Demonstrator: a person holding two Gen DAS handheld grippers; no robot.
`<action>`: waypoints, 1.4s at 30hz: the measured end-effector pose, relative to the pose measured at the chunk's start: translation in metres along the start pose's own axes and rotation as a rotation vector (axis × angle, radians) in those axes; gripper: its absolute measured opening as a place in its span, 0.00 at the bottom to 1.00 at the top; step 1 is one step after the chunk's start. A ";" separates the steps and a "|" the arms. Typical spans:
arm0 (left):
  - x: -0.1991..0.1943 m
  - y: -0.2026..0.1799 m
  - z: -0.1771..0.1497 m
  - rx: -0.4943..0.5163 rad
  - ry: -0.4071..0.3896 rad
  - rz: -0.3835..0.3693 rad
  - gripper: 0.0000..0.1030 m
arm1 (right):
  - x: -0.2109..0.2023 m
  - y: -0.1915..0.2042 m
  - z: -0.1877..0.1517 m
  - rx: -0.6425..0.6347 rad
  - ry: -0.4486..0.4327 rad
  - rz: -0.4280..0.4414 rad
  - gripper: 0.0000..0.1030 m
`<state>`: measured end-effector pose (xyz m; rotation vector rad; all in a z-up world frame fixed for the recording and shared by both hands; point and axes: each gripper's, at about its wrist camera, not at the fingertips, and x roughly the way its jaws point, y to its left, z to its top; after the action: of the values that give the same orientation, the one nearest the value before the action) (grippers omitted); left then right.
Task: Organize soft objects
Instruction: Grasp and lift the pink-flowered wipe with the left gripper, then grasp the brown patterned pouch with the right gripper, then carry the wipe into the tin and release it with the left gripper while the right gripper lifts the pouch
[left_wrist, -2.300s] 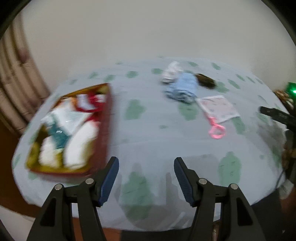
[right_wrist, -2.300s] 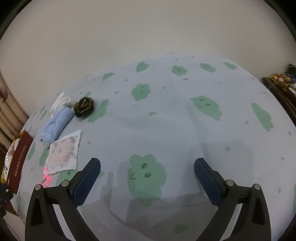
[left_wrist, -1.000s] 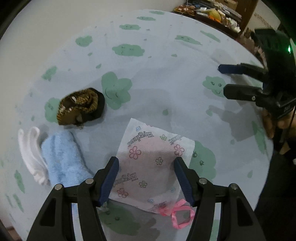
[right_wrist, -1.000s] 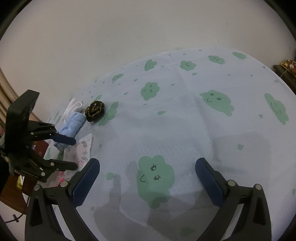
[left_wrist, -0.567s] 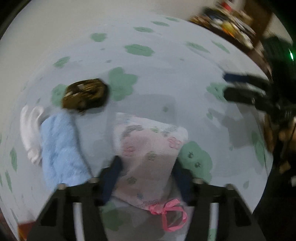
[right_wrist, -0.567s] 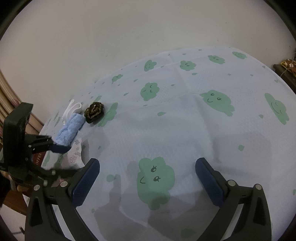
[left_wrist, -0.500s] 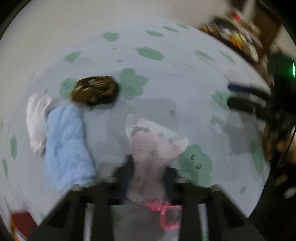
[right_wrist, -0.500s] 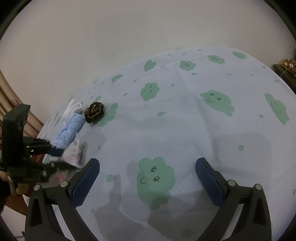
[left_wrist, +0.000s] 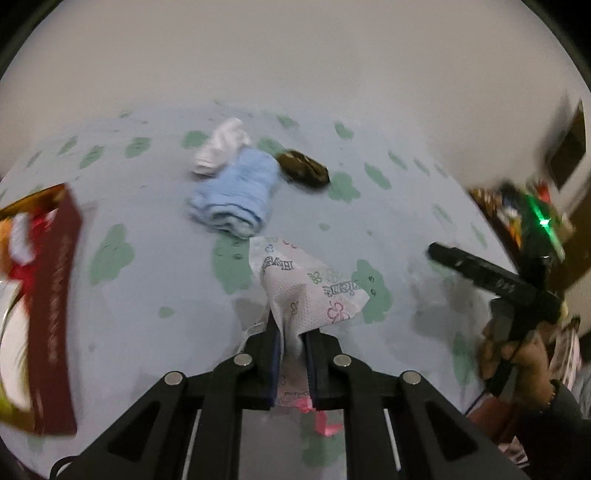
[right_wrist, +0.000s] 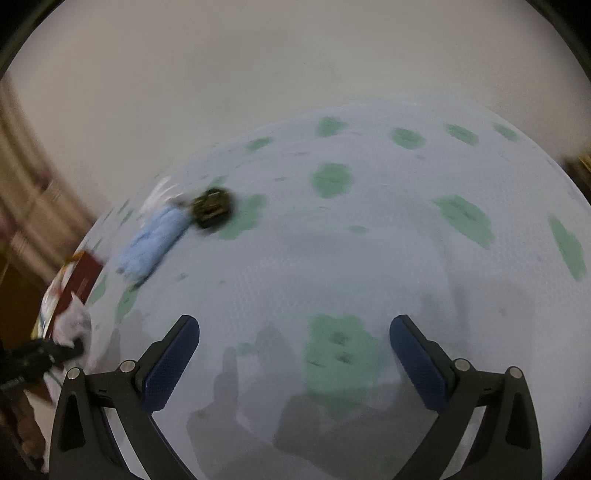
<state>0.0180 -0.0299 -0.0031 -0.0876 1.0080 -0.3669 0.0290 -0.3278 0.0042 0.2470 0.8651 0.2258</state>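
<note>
My left gripper (left_wrist: 291, 339) is shut on a white flower-printed tissue packet (left_wrist: 306, 288) with a pink ribbon (left_wrist: 325, 424), holding it above the tablecloth. Beyond it lie a folded blue towel (left_wrist: 236, 195), a white cloth (left_wrist: 221, 146) and a dark brown scrunchie (left_wrist: 303, 171). A red box (left_wrist: 48, 295) with soft items in it sits at the left. My right gripper (right_wrist: 295, 332) is open and empty over the table; the towel (right_wrist: 151, 240), the scrunchie (right_wrist: 212, 208) and the box (right_wrist: 79, 284) show at its left. The left gripper with the packet (right_wrist: 74, 328) shows at the far left.
The round table has a pale blue cloth with green cloud prints (right_wrist: 369, 258). A wall stands behind it. A cluttered shelf (left_wrist: 513, 210) is at the right, and the right gripper (left_wrist: 491, 280) with the hand holding it is in the left wrist view.
My left gripper closed on the tissue packet and lifted it off the cloth, swinging left so the red box is in view. The right gripper turned slightly and stayed open.
</note>
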 end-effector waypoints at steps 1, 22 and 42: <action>-0.007 0.004 -0.003 -0.021 -0.015 0.016 0.11 | 0.006 0.012 0.009 -0.058 0.020 0.019 1.00; -0.012 0.030 -0.011 -0.121 -0.004 -0.026 0.11 | 0.158 0.095 0.119 -0.507 0.290 0.024 0.74; -0.039 0.031 -0.028 -0.162 -0.032 -0.035 0.12 | 0.022 0.090 0.013 -0.248 0.142 0.108 0.37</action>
<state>-0.0163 0.0150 0.0057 -0.2567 1.0041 -0.3146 0.0444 -0.2370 0.0236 0.0458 0.9559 0.4522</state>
